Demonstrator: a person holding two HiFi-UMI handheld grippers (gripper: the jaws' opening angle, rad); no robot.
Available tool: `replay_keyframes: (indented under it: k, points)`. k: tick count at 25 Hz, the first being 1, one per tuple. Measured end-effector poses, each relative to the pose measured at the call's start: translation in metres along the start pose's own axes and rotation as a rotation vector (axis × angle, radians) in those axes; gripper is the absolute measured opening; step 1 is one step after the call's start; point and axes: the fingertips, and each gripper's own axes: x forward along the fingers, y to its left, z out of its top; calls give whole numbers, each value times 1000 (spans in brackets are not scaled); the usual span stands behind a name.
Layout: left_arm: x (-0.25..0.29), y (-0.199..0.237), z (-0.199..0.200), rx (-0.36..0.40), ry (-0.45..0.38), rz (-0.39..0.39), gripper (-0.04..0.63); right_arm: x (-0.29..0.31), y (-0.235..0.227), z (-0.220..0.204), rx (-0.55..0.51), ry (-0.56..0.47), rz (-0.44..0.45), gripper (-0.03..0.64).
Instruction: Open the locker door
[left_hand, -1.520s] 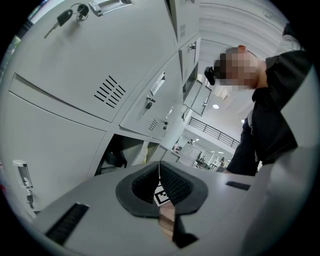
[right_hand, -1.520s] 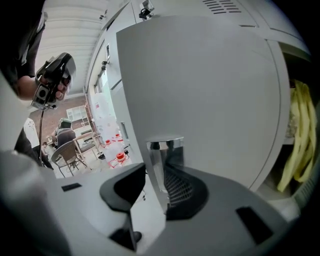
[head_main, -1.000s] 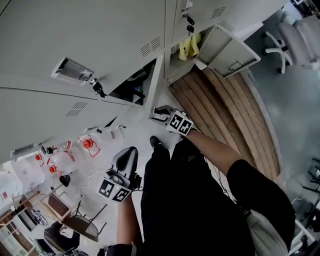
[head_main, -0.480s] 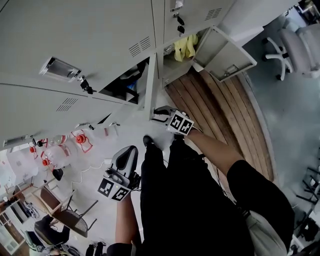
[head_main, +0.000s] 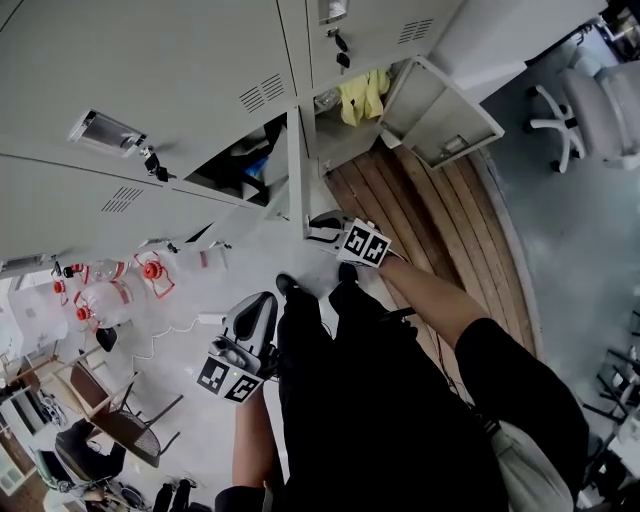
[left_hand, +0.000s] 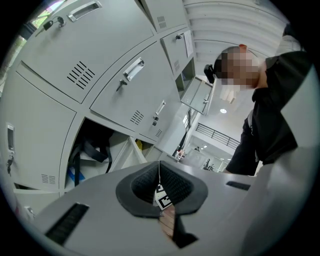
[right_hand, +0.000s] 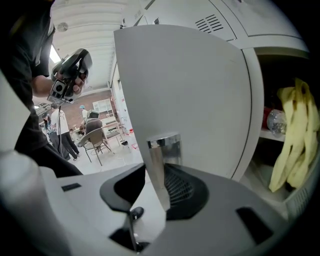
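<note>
Locker door stands swung out from locker bank, beside open compartment holding yellow cloth. Right gripper clamped on chrome handle at door's edge. Left gripper well apart from lockers, jaws pressed together, nothing between.

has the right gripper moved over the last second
Yes, slightly: the right gripper, shut on the door handle, has drifted toward the wooden platform in the head view.

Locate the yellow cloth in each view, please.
Head view: cloth, top centre, inside the open locker.
Left gripper view: cloth, small, centre-left, uncertain.
Right gripper view: cloth, right edge, hanging.
Shared landmark: the door that the right gripper grips, left of the cloth.
</note>
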Motion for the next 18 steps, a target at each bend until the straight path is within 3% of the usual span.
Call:
replay_keyframes:
  k: [11, 18]
  points:
    - [5, 0, 0, -6, 21, -40, 18, -18, 0, -4, -59, 14, 63, 123]
    - [10, 1, 0, -7, 2, 22, 17, -19, -2, -4, -56, -10, 99, 124]
